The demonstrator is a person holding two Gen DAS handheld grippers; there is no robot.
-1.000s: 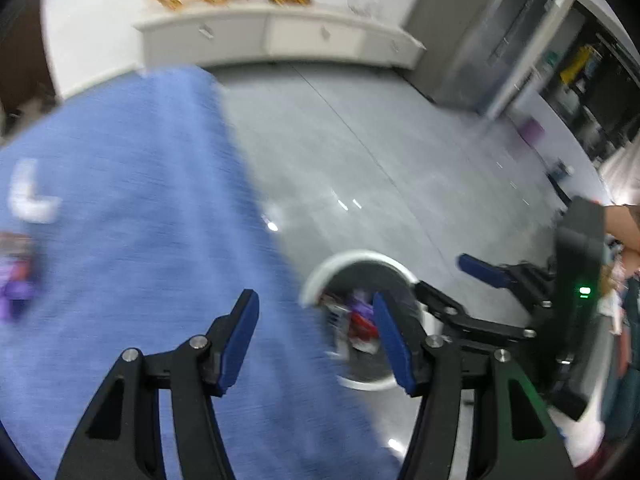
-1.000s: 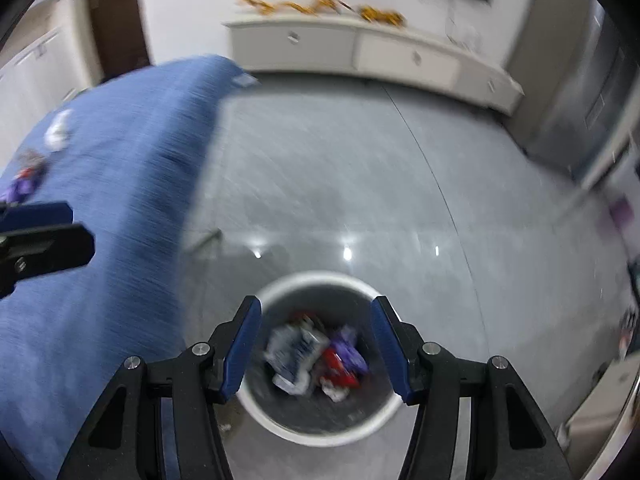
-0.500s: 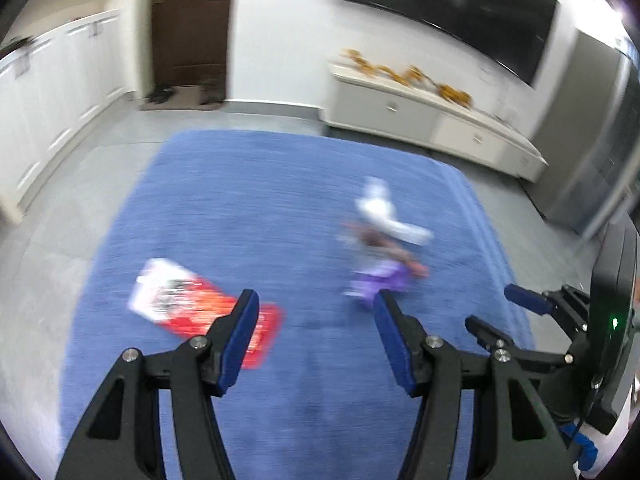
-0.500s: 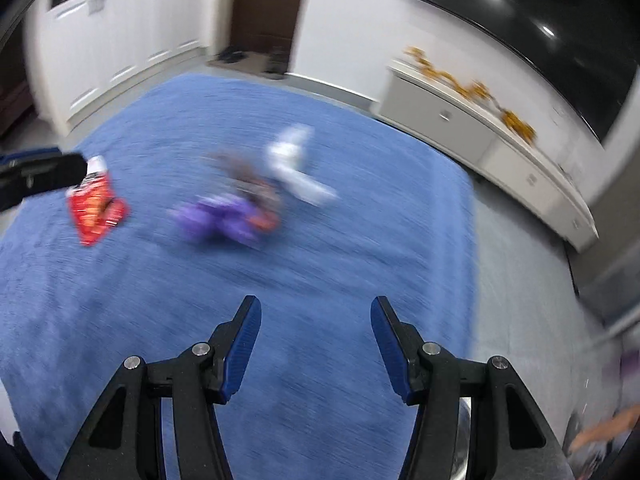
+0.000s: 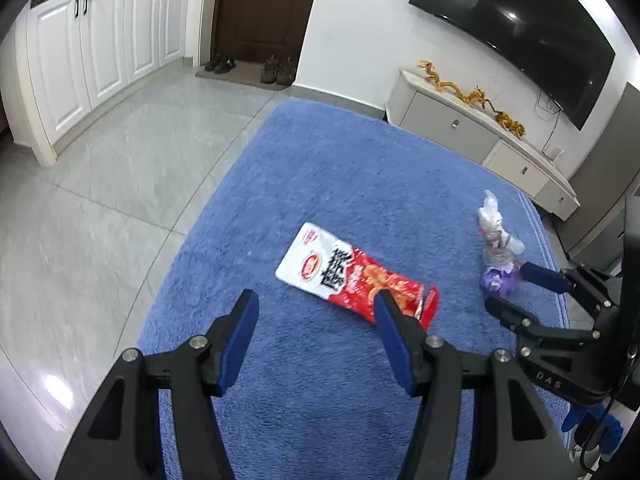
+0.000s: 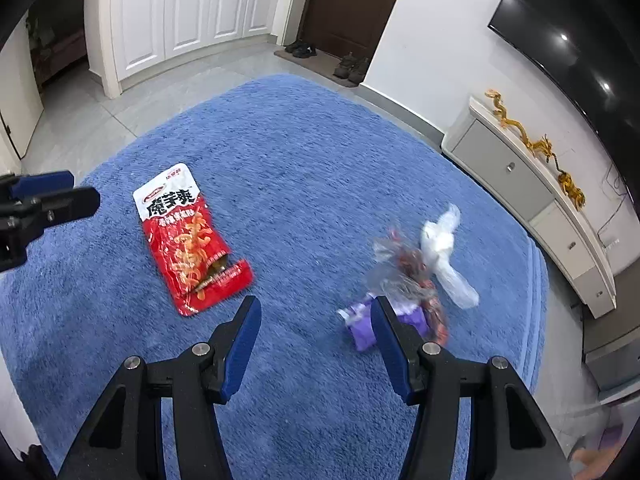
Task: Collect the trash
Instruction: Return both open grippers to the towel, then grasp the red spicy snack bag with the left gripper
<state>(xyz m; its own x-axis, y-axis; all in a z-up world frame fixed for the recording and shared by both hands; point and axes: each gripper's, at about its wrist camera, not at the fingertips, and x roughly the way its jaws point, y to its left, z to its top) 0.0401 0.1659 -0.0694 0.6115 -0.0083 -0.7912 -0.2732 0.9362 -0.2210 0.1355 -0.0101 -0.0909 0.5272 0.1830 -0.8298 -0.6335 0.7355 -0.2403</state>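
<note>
A red and white snack bag [image 5: 352,274] lies flat on the blue rug [image 5: 340,184]; it also shows in the right wrist view [image 6: 188,236]. A purple wrapper [image 6: 362,326], a clear crinkled wrapper [image 6: 404,264] and a white plastic piece [image 6: 444,252] lie together to its right. My left gripper [image 5: 314,318] is open and empty above the rug, just short of the red bag. My right gripper [image 6: 314,322] is open and empty, with the purple wrapper by its right finger. The right gripper also shows in the left wrist view [image 5: 516,288], beside the purple wrapper [image 5: 498,280].
A low white TV cabinet [image 6: 532,200] with gold ornaments runs along the right wall under a black TV [image 5: 516,32]. White cupboards [image 5: 100,48] and a dark door [image 5: 260,8] with shoes stand at the back. Grey tile floor [image 5: 100,200] surrounds the rug.
Both grippers swung away from the bin with trash in it and over to the rug. The red bag and the wrapper pile have come closer. Both stay open.
</note>
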